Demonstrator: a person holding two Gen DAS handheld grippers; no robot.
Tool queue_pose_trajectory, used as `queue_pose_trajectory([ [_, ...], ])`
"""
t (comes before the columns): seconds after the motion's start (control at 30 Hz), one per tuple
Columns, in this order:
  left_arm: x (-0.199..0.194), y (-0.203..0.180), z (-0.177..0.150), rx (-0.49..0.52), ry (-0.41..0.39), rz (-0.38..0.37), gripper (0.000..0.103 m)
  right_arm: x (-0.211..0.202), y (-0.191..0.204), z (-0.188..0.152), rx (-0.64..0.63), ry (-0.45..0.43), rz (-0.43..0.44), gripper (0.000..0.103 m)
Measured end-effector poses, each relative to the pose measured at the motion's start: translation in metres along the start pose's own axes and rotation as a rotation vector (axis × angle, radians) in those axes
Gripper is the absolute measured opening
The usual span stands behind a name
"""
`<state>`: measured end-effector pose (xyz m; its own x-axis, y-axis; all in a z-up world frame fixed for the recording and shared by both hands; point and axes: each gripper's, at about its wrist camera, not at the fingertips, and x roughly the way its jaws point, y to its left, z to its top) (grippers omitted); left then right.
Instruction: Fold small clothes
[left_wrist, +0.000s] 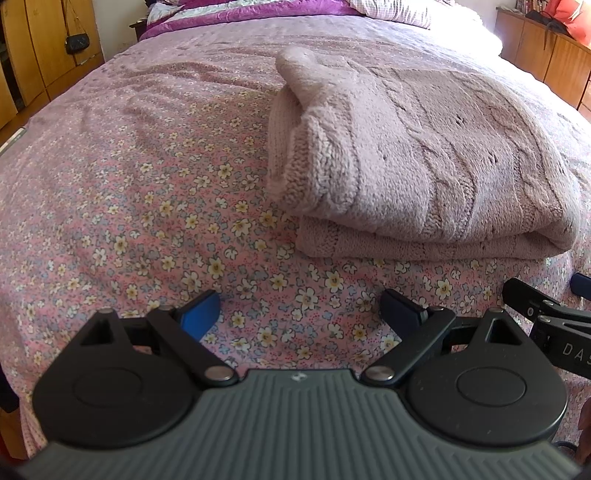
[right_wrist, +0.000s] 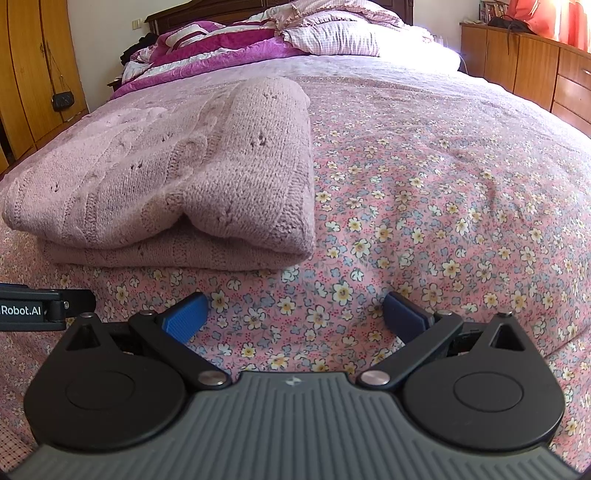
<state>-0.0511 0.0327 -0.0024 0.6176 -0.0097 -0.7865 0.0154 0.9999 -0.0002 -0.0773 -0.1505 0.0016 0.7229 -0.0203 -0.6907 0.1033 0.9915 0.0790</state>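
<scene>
A pale pink knitted sweater (left_wrist: 424, 158) lies folded in layers on the floral bedspread (left_wrist: 129, 192). It also shows in the right wrist view (right_wrist: 177, 181), left of centre. My left gripper (left_wrist: 301, 314) is open and empty, low over the bedspread in front of the sweater's left corner. My right gripper (right_wrist: 295, 314) is open and empty, in front of the sweater's right corner. Each gripper's black body shows at the edge of the other's view, the right one (left_wrist: 554, 325) and the left one (right_wrist: 40, 306).
Piled purple and checked bedding (right_wrist: 258, 40) lies at the head of the bed. Wooden wardrobes (right_wrist: 33, 74) with a hanging black bag (right_wrist: 63, 101) stand on the left. A wooden cabinet (right_wrist: 535, 66) stands on the right.
</scene>
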Motion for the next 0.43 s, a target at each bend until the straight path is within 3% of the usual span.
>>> queue_pose_trajectory([
  [0.43, -0.0001, -0.0001, -0.0002, 0.010, 0.001, -0.002, 0.096, 0.0005, -0.0003, -0.0003, -0.004, -0.002, 0.002, 0.103],
])
